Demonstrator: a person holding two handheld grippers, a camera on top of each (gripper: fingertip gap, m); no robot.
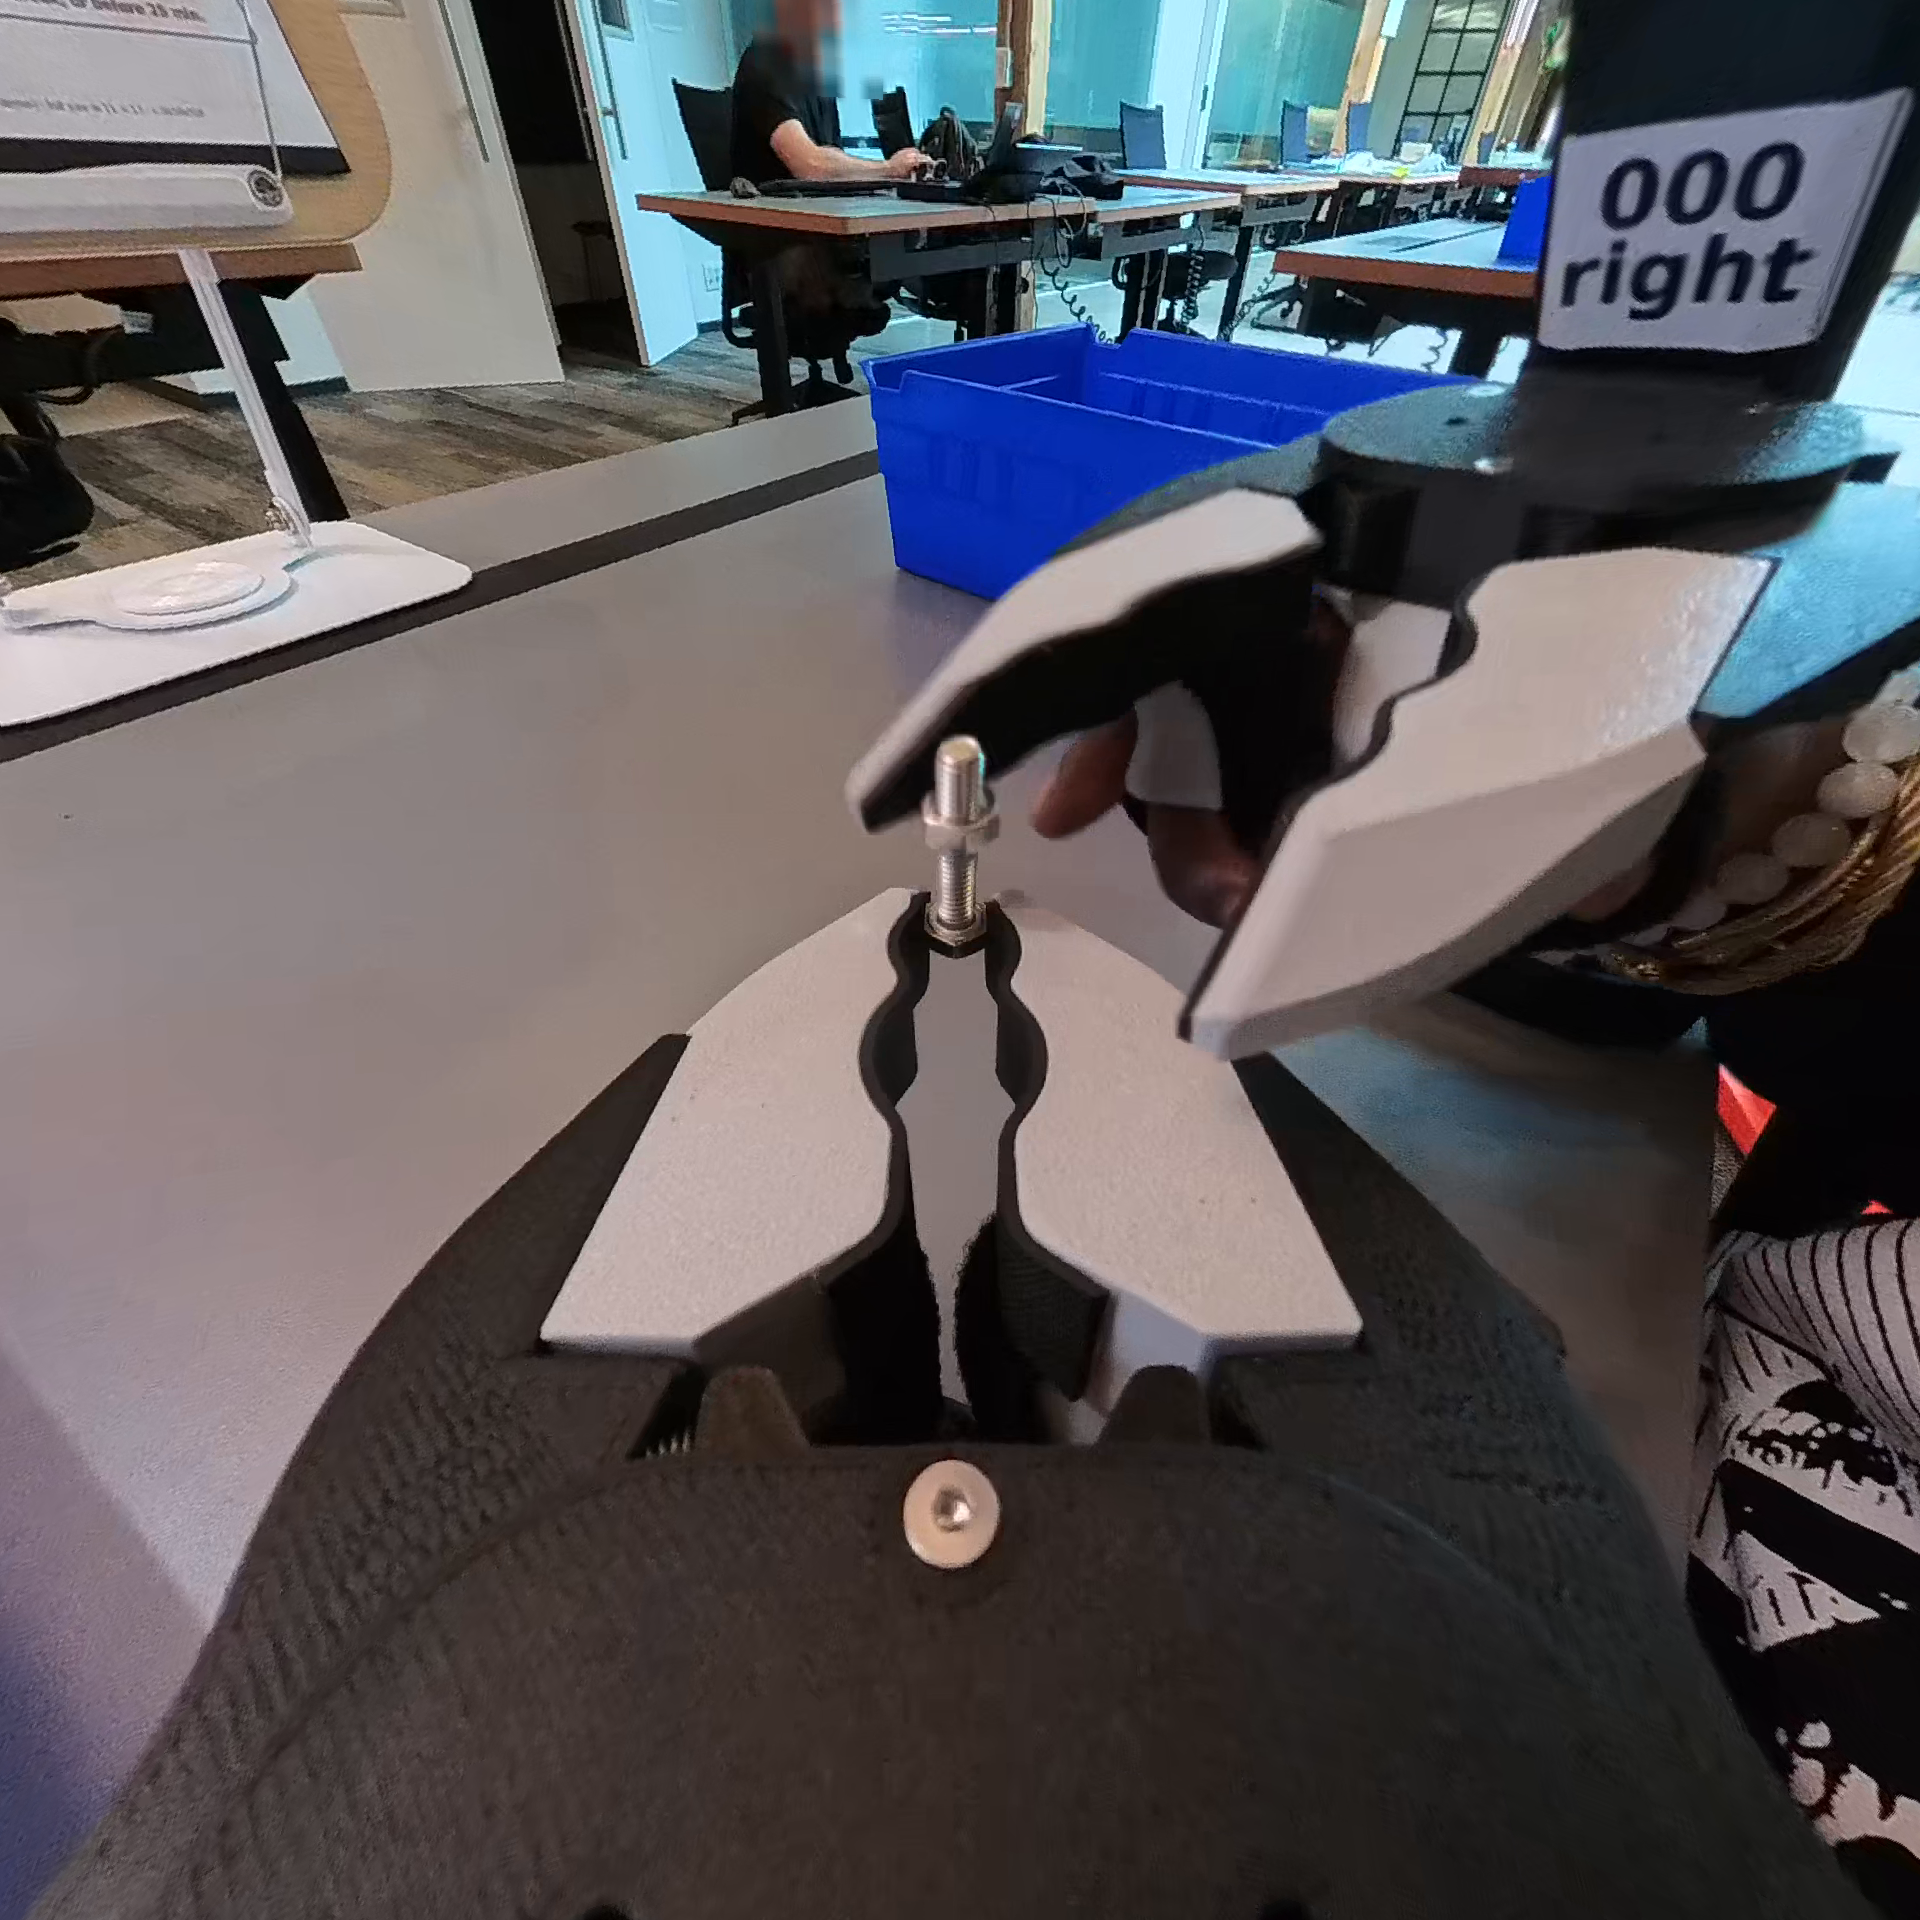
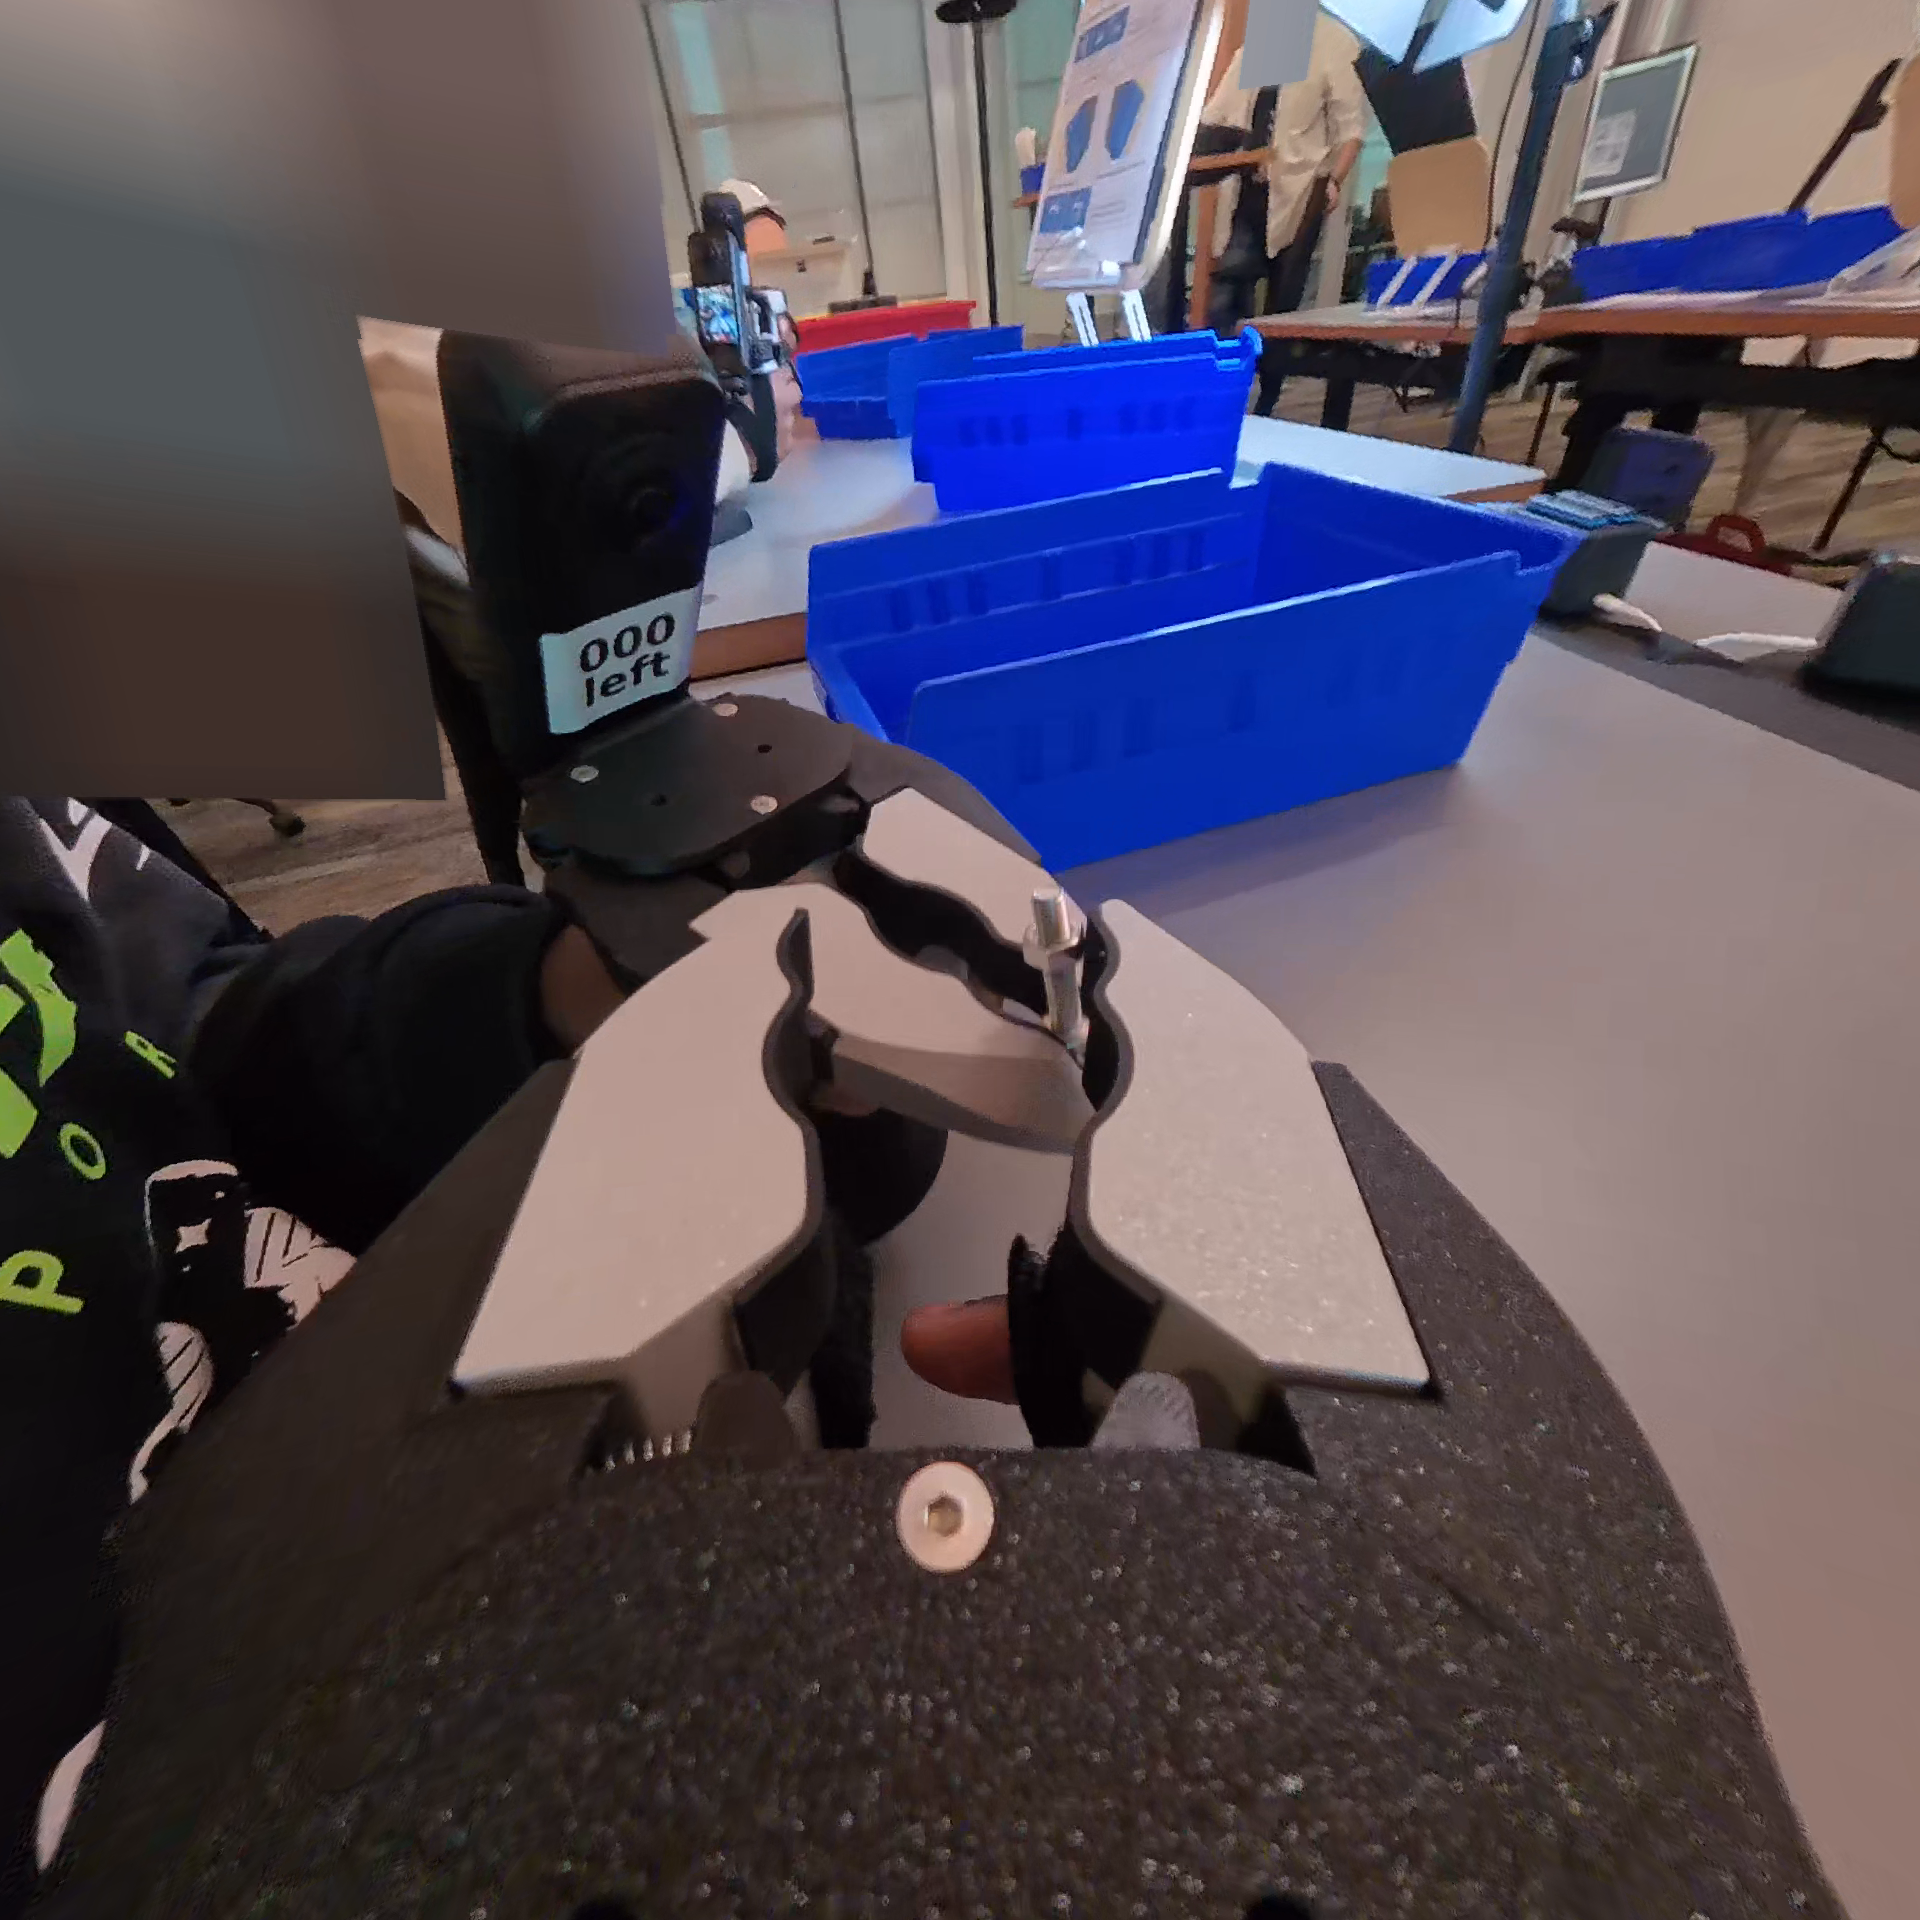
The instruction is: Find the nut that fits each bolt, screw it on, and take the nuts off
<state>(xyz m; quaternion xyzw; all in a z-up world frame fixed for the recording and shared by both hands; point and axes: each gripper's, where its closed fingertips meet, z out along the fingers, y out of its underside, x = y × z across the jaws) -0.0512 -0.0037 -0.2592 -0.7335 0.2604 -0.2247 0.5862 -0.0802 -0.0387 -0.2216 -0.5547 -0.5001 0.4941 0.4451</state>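
Note:
A silver bolt stands upright with a silver nut threaded partway down its shaft. My left gripper is shut on the bolt's lower end, low over the grey table. My right gripper is open and comes in from the right. Its far fingertip sits right beside the nut; its near fingertip is apart from it. In the right wrist view, the right gripper straddles the left gripper, the bolt and the nut.
A blue bin stands on the table just beyond the bolt; it also shows in the right wrist view. A white sign stand is at the far left. More blue bins sit on another table. A person works at a distant desk. Spacing between my two grippers at the tips: around 5 cm.

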